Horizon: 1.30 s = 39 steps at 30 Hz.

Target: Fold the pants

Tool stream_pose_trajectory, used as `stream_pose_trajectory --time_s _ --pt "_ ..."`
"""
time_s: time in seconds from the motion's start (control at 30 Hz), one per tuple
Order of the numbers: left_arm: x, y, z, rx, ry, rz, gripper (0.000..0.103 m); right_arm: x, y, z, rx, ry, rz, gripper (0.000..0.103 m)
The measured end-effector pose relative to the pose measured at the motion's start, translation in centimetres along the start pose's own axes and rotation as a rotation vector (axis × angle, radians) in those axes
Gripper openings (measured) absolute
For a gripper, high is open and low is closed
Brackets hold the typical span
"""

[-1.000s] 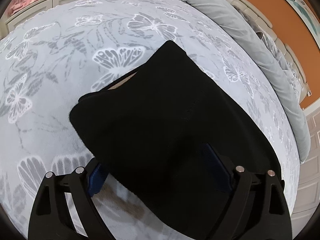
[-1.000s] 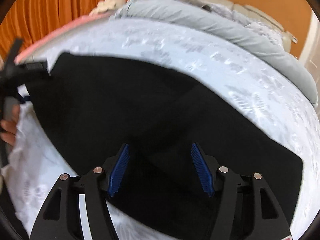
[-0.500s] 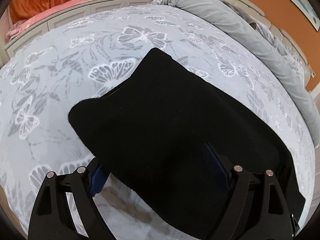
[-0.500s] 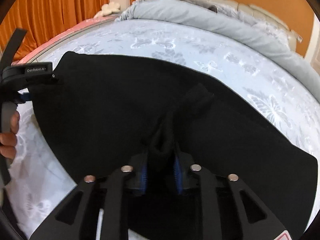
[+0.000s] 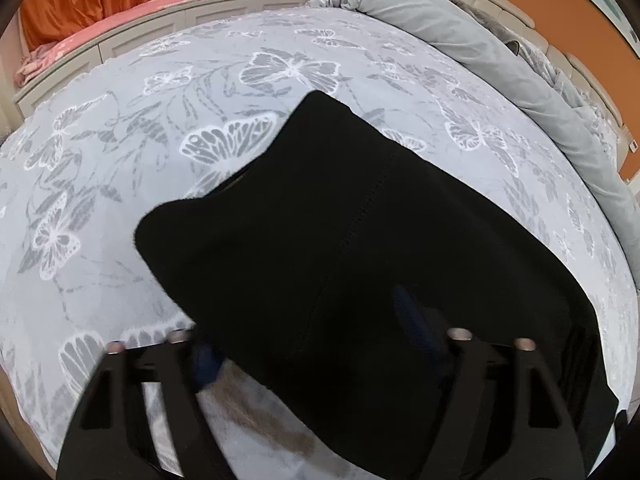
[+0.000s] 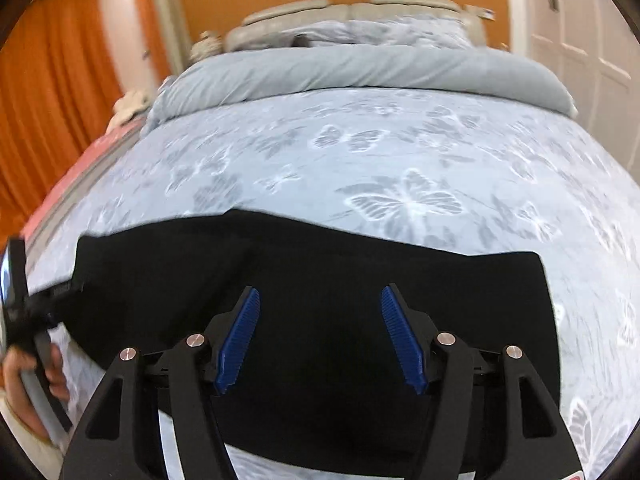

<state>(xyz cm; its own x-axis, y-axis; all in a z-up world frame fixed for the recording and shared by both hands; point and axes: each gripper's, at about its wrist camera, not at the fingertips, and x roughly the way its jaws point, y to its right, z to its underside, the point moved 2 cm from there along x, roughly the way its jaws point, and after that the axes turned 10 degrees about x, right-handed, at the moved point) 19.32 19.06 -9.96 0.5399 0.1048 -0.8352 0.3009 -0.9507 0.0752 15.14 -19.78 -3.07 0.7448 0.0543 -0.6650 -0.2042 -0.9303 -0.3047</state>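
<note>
The black pants (image 5: 360, 264) lie folded flat on the bed, also in the right wrist view (image 6: 328, 280). My left gripper (image 5: 312, 340) is open, its blue pads wide apart over the pants' near edge; the cloth hides part of both pads. My right gripper (image 6: 320, 336) is open and empty above the middle of the pants. The left gripper's body (image 6: 28, 304), held in a hand, shows at the far left of the right wrist view, at the pants' left end.
The bed has a pale blue butterfly cover (image 6: 400, 152). A rolled grey duvet (image 6: 360, 76) lies along the headboard side, also in the left wrist view (image 5: 500, 60). Orange curtains (image 6: 48, 92) hang at left. A pink-topped bench (image 5: 120, 20) stands beyond the bed.
My right gripper was open, pinched a bunch of the pants, then let go, opened and pulled back higher. The left gripper stayed open and shifted slightly.
</note>
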Motion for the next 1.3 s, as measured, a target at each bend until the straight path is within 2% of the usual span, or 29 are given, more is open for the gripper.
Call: stream_pose_trajectory --time_s 0.07,0.13,0.3,0.53,0.8,0.9,1.03,1.1,1.17,1.23,1.3 --pt "-0.6 -0.2 -0.3 0.014 0.036 -0.016 0.029 -0.2 0.5 -0.4 0.019 0.017 0.005 0.062" --pt "-1.2 -0.3 -0.6 0.014 0.061 0.004 0.022 -0.4 1.1 -0.5 0.029 0.022 0.005 0.062" --pt "-2.0 0.5 -0.6 0.056 0.099 -0.017 0.017 -0.8 1.9 -0.7 0.06 0.026 0.005 0.062" --pt "-3.5 1.2 -0.8 0.084 0.152 -0.005 0.015 -0.6 2.3 -0.9 0.091 0.021 -0.002 0.062" --pt "-6.7 4.1 -0.6 0.178 0.253 0.0 0.015 -0.1 2.9 -1.2 0.126 0.009 -0.006 0.062" --pt "-7.2 5.1 -0.4 0.184 0.253 -0.007 0.018 -0.1 3.4 -1.4 0.147 0.006 -0.006 0.062" --pt "-6.2 2.2 -0.4 0.039 0.176 -0.001 0.025 -0.1 3.8 -1.4 0.162 -0.004 -0.009 0.063" --pt "-5.7 -0.7 -0.3 -0.066 0.139 0.05 0.03 -0.1 3.8 -1.4 0.165 -0.003 -0.012 0.063" --pt "-4.6 -4.3 -0.2 -0.213 0.082 0.169 0.03 -0.1 3.8 -1.4 0.157 -0.004 -0.009 0.063" --pt "-3.6 -6.2 0.3 -0.3 0.04 0.249 0.03 -0.1 3.6 -1.3 0.147 -0.007 -0.006 0.063" --pt "-2.9 -7.3 0.7 -0.35 0.02 0.294 0.03 0.0 3.3 -1.1 0.13 -0.012 -0.002 0.063"
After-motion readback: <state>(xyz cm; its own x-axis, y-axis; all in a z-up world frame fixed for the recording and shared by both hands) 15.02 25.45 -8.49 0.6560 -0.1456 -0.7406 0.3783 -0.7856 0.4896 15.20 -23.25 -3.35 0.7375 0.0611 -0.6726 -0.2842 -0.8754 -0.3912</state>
